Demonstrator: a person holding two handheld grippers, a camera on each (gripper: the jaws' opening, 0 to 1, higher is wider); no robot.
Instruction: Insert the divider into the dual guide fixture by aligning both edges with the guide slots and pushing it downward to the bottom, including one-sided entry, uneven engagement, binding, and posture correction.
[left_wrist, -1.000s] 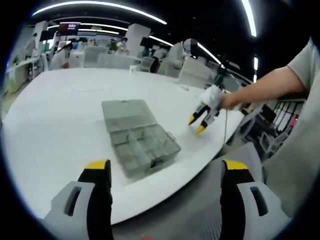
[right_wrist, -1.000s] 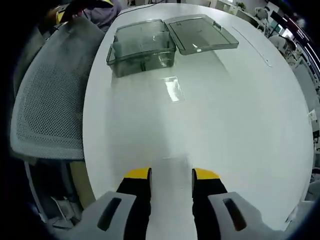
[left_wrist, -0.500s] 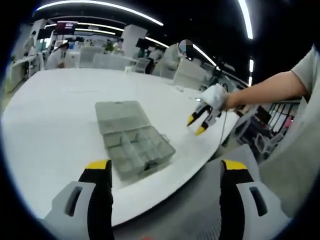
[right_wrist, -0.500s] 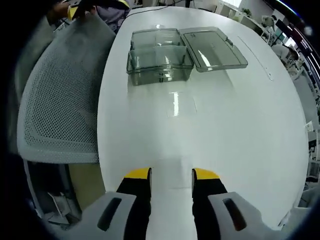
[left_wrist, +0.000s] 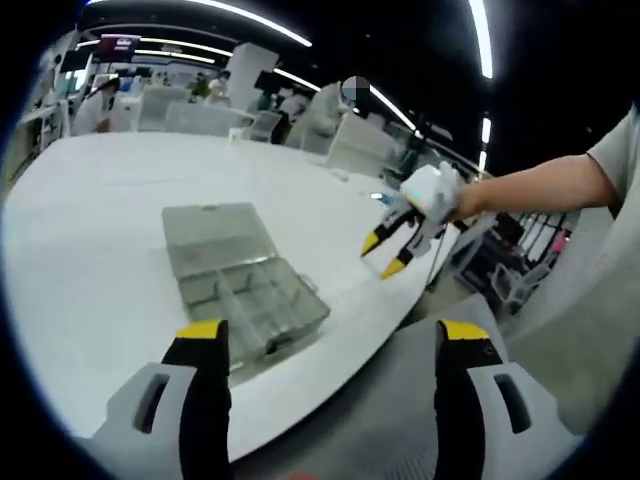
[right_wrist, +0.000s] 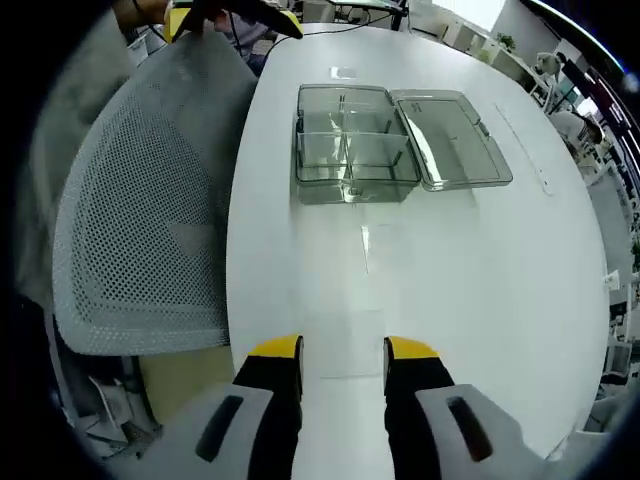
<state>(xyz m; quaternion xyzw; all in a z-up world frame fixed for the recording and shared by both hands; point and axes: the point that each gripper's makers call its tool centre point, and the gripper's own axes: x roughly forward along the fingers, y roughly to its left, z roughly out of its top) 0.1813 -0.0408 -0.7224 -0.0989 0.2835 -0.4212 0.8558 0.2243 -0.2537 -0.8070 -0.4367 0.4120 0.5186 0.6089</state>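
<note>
Your clear grey plastic compartment box (right_wrist: 352, 150) lies open on the white round tabletop (right_wrist: 480, 290), and everything else sits around it. Its hinged lid (right_wrist: 452, 138) is folded flat onto the tabletop, touching the box along one long side. Inside the box, thin upright partitions split the tray into several cells; from the left gripper view the box (left_wrist: 250, 300) shows the same grid of cells, and you cannot tell whether any loose divider lies in them. The cells look bare of other contents.

Your left tongs (left_wrist: 325, 350) are spread wide, holding nothing, hanging over the tabletop edge just short of the box. Your right tongs (right_wrist: 341, 352) stand at a narrow gap, holding nothing, above bare tabletop well apart from the box; from the left gripper view they (left_wrist: 386, 256) hover beside the box near the tabletop rim.

A grey mesh chair back (right_wrist: 140, 210) stands against the tabletop edge beside the box.
</note>
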